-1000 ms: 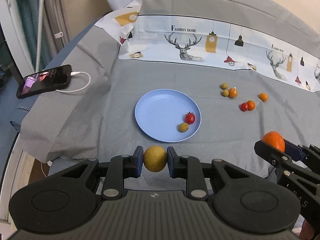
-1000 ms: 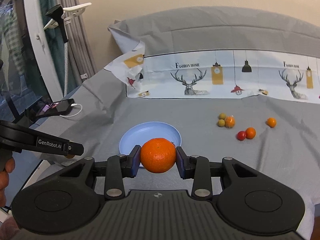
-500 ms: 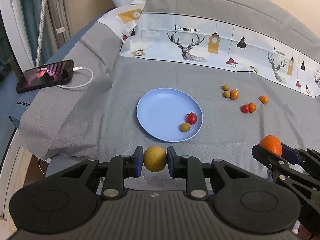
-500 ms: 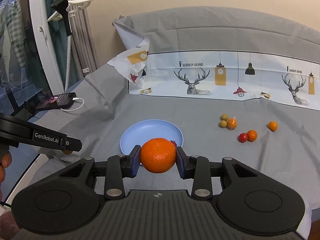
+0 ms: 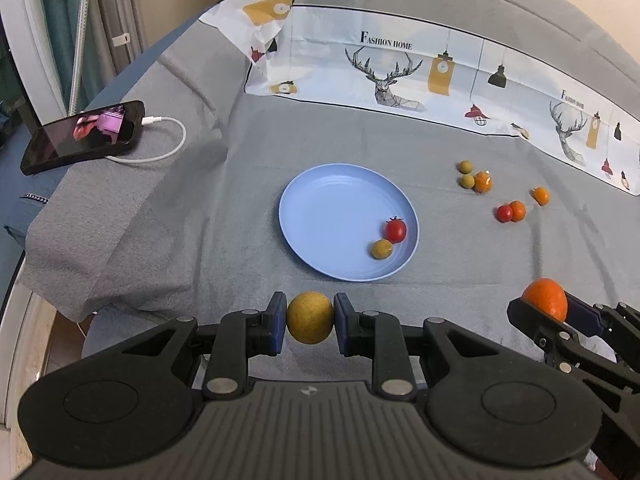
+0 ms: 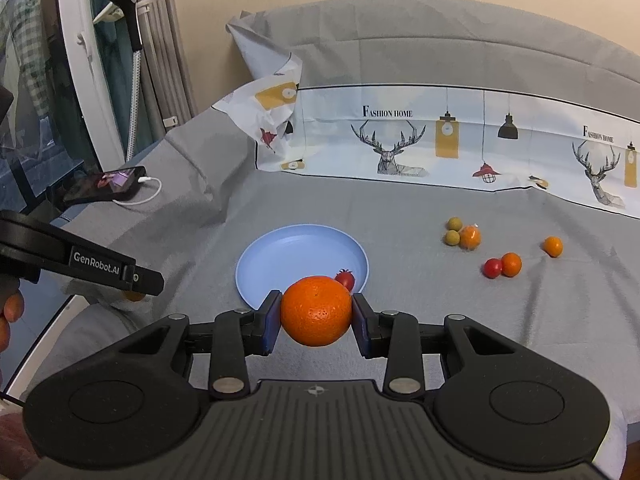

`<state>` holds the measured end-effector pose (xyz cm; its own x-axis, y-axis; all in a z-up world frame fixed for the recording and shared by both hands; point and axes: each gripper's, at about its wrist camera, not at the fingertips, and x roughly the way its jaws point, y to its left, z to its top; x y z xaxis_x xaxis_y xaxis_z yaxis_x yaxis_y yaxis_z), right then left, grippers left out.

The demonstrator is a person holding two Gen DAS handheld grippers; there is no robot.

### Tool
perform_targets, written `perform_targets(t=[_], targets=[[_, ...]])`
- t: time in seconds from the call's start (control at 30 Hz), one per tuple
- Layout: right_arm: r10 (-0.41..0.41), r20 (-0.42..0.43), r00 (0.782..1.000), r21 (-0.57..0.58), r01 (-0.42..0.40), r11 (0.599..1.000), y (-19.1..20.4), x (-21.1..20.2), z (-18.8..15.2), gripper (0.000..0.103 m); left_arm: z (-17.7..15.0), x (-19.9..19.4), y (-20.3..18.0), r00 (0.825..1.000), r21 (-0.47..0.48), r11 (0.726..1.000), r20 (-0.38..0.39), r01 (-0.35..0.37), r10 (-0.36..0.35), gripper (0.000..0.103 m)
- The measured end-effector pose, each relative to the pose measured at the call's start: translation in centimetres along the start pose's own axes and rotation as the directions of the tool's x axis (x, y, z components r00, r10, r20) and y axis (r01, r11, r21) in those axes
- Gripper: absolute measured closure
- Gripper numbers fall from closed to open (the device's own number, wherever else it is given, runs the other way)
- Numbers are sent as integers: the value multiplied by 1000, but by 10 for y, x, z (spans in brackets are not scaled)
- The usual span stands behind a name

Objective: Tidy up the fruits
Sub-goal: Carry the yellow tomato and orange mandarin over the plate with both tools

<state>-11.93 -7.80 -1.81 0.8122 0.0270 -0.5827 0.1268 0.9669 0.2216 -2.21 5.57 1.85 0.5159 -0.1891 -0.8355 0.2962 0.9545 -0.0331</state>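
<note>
Left tool: clamped on a round speckled yellow fruit
Right tool: clamped on a round orange mandarin
Round blue plastic plate: holds red cherry tomato, small yellow-green fruit

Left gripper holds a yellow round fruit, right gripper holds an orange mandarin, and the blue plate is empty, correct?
Not quite: the round blue plate is not empty. The left wrist view shows a red cherry tomato and a small yellow-green fruit on it. The rest stands.

Left tongs clamping yellow fruit, blue plate beyond
</note>
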Motion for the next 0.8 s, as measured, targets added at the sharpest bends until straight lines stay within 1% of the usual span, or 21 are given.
perform_targets(t=[0.2,0.4,0.63,0.8], targets=[[-18,-13,1000,-23,18,1000,-1,19,4,65,13,19,5,1000,-10,1000,-21,-21,21,75],[-22,-41,999,-29,21,999,-4,49,10,65,32,46,11,997,-19,999,-57,-46,45,75],[-12,-88,996,-31,10,999,-6,96,19,65,58,93,3,993,-6,999,-109,-44,43,75],[-1,-114,993,-60,-6,998,-1,130,25,65,74,127,-4,989,18,999,-138,-45,47,75]])
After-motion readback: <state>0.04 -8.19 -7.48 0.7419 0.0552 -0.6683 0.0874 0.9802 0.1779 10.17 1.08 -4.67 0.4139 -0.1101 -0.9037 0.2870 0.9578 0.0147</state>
